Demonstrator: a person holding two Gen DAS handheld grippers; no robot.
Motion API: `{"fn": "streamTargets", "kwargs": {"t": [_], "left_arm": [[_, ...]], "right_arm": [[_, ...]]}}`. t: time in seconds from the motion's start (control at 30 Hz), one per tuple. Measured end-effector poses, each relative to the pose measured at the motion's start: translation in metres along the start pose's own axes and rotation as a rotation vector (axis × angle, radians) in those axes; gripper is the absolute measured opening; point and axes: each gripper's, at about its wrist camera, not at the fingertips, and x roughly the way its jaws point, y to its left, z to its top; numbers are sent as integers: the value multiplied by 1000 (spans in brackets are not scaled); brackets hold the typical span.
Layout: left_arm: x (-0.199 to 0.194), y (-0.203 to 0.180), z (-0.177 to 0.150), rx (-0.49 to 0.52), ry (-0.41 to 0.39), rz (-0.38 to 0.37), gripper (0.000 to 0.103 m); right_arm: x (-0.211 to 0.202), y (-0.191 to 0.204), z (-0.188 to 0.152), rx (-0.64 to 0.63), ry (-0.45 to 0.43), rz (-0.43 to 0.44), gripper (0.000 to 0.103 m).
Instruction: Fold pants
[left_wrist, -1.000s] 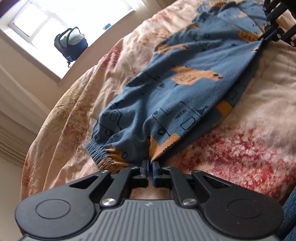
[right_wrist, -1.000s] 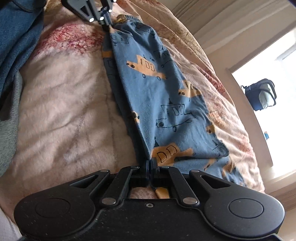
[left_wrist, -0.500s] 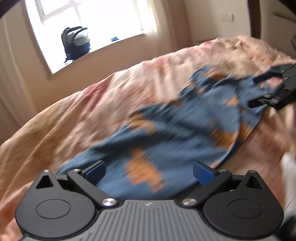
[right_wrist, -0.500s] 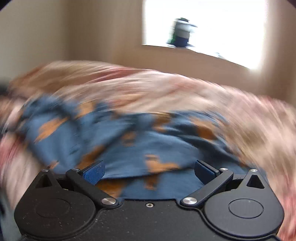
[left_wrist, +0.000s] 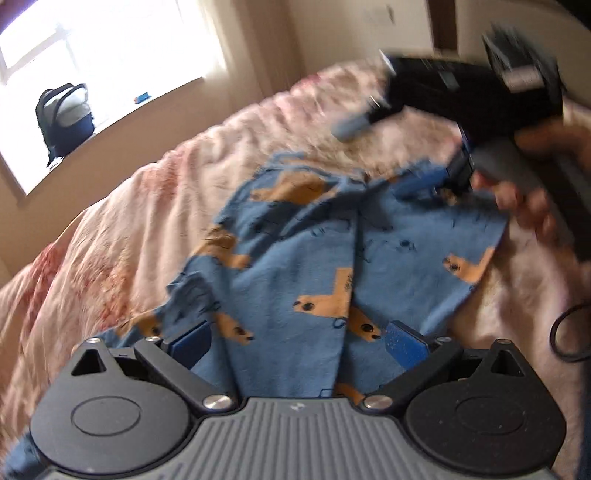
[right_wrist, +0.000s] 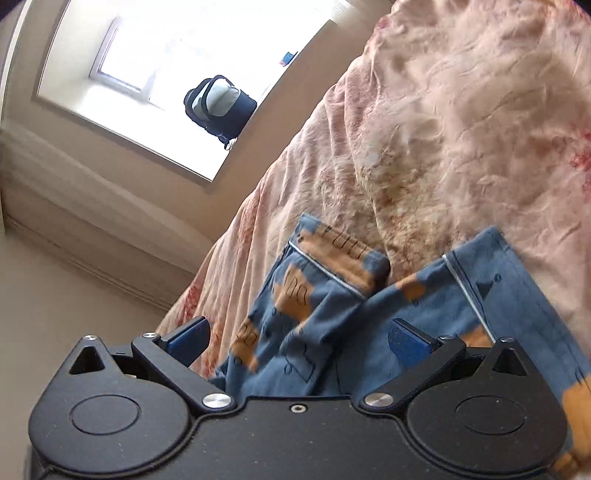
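Observation:
Blue pants with orange vehicle prints lie folded and rumpled on the pink flowered bedspread. My left gripper hovers over their near end. Its blue pads stand wide apart and its jaws are closing, with cloth below them but not pinched. In the left wrist view, my right gripper is blurred at the upper right, held by a hand above the pants' far edge. In its own view the right gripper is open over the bunched pants, gripping nothing.
A dark backpack sits on the bright windowsill beyond the bed, also seen as backpack. A small blue item lies on the sill. The bedspread stretches wide past the pants. A black cord loop shows at the right.
Both grippers were shut on the pants' edge a second ago; both have let go and opened. Both hands swung across the bed, and the pants now lie doubled over.

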Motion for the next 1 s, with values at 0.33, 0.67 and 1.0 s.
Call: {"fn": "streamTargets", "kwargs": {"t": [0.33,0.67,1.0], "left_arm": [[8,-22,2,147,92,-22,66],[10,-32,4,237,177,27,20],[1,-26,7,112,153,72,2]], "right_arm": [[12,-12,30,-84,-83,-103,90],[26,-8,22,-137,3,-162,59],[29,-30,20,12,-40,-131,11]]}}
